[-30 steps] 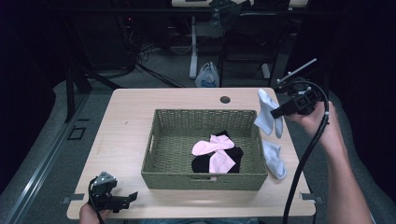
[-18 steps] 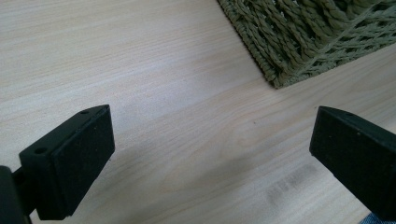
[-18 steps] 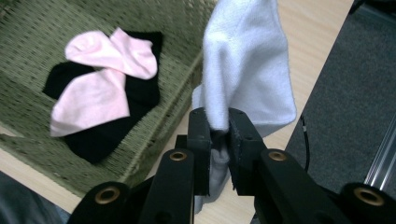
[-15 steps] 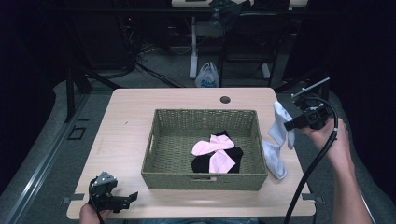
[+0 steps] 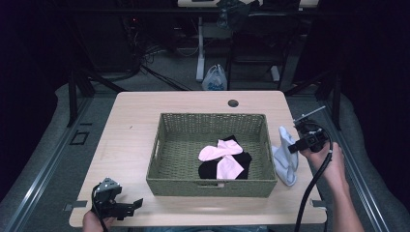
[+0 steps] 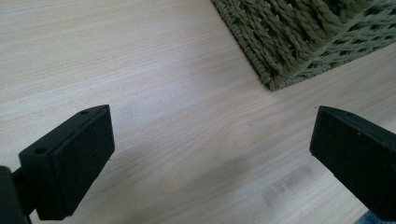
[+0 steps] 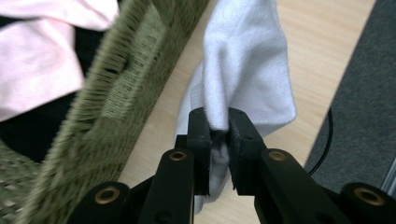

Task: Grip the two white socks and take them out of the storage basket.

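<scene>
A green woven basket (image 5: pixel 159 145) sits mid-table and holds pink socks (image 5: pixel 220 151) on a black garment (image 5: pixel 241 159). My right gripper (image 5: pixel 296 145) is shut on a white sock (image 5: pixel 285 137) just right of the basket; in the right gripper view the white sock (image 7: pixel 247 65) hangs pinched between the jaws of the right gripper (image 7: pixel 218 126), beside the basket's wall (image 7: pixel 126 88). Another white sock (image 5: pixel 285 169) lies on the table below it. My left gripper (image 5: pixel 133 205) rests open at the table's front left corner, over bare wood (image 6: pixel 187 140), with the basket's corner (image 6: pixel 299 42) ahead.
The wooden table (image 5: pixel 130 135) has a round cable hole (image 5: pixel 233 103) at the back. Its right edge lies close to my right hand, with grey floor (image 7: pixel 359 93) beyond. A cable (image 5: pixel 309 193) trails from the right gripper. Dark furniture and a white bag (image 5: pixel 215 79) stand behind.
My right gripper has carried the white sock from above the table's back right toward the person and downward, to the basket's right side. The left gripper has stayed still.
</scene>
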`<state>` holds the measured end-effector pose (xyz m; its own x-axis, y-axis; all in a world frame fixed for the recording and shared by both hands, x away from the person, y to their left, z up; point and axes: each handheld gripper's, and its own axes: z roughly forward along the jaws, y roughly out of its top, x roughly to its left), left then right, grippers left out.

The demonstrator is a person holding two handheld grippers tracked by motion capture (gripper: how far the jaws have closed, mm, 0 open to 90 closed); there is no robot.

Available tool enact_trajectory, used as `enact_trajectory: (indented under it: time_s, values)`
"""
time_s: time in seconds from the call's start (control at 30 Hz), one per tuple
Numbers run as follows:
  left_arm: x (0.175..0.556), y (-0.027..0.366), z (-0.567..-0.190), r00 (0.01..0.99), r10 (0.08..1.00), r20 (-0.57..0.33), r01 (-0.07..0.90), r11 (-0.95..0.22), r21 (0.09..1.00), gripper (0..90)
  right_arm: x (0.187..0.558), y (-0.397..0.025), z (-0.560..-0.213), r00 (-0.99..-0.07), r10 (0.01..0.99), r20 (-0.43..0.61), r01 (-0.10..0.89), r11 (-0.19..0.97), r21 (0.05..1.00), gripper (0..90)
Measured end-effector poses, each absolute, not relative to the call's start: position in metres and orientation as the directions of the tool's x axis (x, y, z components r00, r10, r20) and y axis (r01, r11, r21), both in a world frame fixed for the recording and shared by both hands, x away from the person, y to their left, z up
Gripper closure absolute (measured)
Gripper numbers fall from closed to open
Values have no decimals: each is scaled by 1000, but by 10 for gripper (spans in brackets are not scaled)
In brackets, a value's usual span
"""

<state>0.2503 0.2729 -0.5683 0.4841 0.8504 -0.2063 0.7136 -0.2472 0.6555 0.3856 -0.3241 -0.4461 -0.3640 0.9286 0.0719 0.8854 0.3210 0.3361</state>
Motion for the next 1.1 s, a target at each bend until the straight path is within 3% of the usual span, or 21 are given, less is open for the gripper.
enact_trajectory:
  time_s: [0.43, 0.63, 0.77, 0.8, 1.0, 1.1]
  values:
    - [250, 273, -568, 486, 849, -207, 714, -249, 654, 1, 395, -319, -508, -326, 939, 106, 911, 282, 302, 786]
    - [251, 274, -569, 485, 849, -209, 716, -249, 652, 1, 393, -319, -510, -336, 936, 108, 901, 286, 327, 585]
    - [251, 273, -568, 486, 849, -209, 714, -247, 655, 2, 381, -317, -488, -352, 933, 76, 876, 299, 378, 427]
    - [251, 273, -568, 486, 849, -209, 714, -247, 655, 2, 381, -317, -488, -352, 933, 76, 876, 299, 378, 427]
    - [251, 273, -567, 489, 847, -209, 713, -251, 654, 2, 347, -309, -453, -423, 905, 46, 795, 347, 497, 164]
    - [251, 273, -568, 488, 848, -207, 711, -249, 657, 2, 332, -307, -445, -441, 897, 28, 764, 359, 536, 126]
